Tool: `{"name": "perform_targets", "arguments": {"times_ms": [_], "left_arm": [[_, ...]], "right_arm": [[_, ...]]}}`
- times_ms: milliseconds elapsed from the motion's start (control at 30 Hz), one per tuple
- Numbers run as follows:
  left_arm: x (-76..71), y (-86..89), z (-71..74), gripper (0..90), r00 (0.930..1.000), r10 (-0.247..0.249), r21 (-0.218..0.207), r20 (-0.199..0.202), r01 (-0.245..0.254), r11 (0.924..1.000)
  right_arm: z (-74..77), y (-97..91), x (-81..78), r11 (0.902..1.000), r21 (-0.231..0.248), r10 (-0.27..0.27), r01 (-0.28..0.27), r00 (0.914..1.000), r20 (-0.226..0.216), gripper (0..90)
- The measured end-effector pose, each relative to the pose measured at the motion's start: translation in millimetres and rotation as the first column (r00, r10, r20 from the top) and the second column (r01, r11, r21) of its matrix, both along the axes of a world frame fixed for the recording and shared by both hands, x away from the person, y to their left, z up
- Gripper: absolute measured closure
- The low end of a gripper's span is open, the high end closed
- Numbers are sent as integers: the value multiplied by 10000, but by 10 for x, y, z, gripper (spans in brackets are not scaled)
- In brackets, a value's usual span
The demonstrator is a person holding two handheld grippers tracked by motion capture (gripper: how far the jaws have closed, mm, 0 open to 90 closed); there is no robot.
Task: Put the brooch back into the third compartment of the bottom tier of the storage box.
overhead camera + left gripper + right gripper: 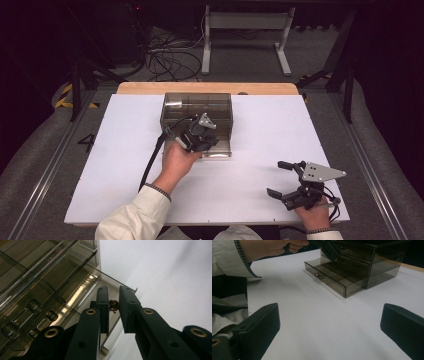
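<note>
While our left gripper [206, 141] hangs over the pulled-out bottom drawer [220, 150] of the smoky clear drawer chest [197, 107], its jaws are pinched on a small round brown object [114, 305], possibly a bead or nut; we cannot tell more than that it is glossy and amber-brown. In the left gripper view the two black jaws stand close together with that little ball pressed between their inner faces, above the drawer's front corner, where the drawer rim meets the white tabletop [175, 277]. The drawer handles [33, 305] of the closed upper drawers show at the lower left of that view.

From above, the chest sits toward the far middle of the white board, and our left hand [178, 159] comes in at an angle from the near side, the cable [150, 165] trailing back toward the cream sleeve [137, 215].

Our right gripper [285, 179] rests well apart from the chest, near the front right edge of the board, under its grey three-cornered plate [320, 172]. Its jaws are spread wide with nothing between them; in the right gripper view they frame bare white surface, with the chest and its open drawer [337, 277] farther off, and the left gripper's tip [329, 250] above that drawer.
</note>
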State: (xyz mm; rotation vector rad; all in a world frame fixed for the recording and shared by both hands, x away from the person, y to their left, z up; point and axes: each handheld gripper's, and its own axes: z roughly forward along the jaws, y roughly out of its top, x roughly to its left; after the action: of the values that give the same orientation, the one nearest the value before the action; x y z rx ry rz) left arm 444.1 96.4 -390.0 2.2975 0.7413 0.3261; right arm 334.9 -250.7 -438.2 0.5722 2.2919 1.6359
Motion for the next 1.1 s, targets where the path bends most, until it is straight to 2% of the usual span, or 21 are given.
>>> {"name": "perform_targets", "arguments": {"times_ms": [333,467,833,1100], "left_arm": [[144,24,-123,792,9991,416,-123,-104,-418,9991],[196,24,-176,792,9979,597,-202,-264,-602,9980],[209,-1,-195,790,9980,496,-280,-384,-507,9983],[246,10,-239,789,9954,443,-668,-845,-500,9965]], "right_arm": [[-2,1,1,10000,-7,11,-11,10000,24,34],[0,-4,0,10000,7,1,-1,10000,-6,35],[-4,0,3,10000,-14,35,-35,10000,-5,35],[-4,1,3,10000,0,53,-53,10000,-2,35]]}}
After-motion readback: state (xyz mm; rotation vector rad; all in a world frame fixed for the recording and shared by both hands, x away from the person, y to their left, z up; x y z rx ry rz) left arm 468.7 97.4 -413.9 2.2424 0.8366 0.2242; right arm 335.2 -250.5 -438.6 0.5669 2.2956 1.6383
